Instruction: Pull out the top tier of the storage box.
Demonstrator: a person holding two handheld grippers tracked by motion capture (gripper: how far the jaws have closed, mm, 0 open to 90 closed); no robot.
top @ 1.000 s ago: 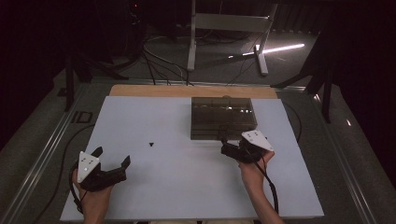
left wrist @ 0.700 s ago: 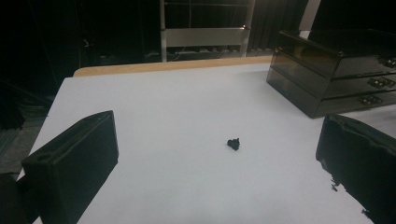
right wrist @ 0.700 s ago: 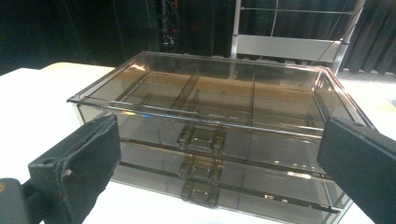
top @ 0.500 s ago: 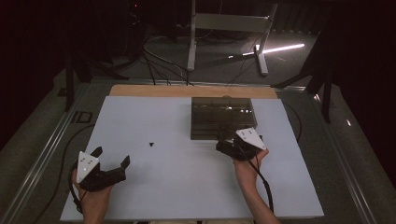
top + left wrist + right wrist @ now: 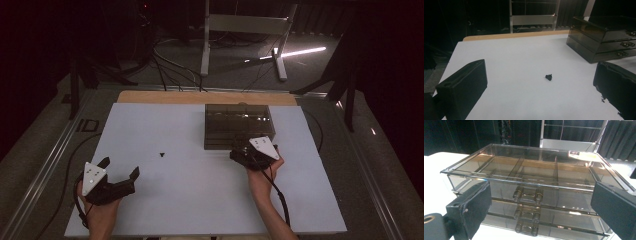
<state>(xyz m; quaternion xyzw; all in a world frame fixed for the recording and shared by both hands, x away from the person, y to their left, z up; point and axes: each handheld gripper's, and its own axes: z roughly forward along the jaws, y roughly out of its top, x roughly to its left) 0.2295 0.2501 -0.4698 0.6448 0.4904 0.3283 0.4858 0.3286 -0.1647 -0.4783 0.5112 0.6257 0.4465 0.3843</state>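
So the smoky drawer box [image 5: 239, 126] sits toward the far right of the white counter [image 5: 165, 200], long side running left to right, with its three drawer fronts facing the person. In the right gripper view the handles [image 5: 528, 194] are stacked dead centre, top drawer handle [image 5: 528, 194] straight ahead between the jaws. The right tongs [image 5: 239, 156] are right at the box's front edge, spread wide with nothing in them; can't tell if they actually touch it. The left tongs [image 5: 120, 172] hang out at the near left corner, well apart from the box, also gaping and holding nothing. A tiny black bit [image 5: 162, 154] lies on the counter ahead of them, near the middle.
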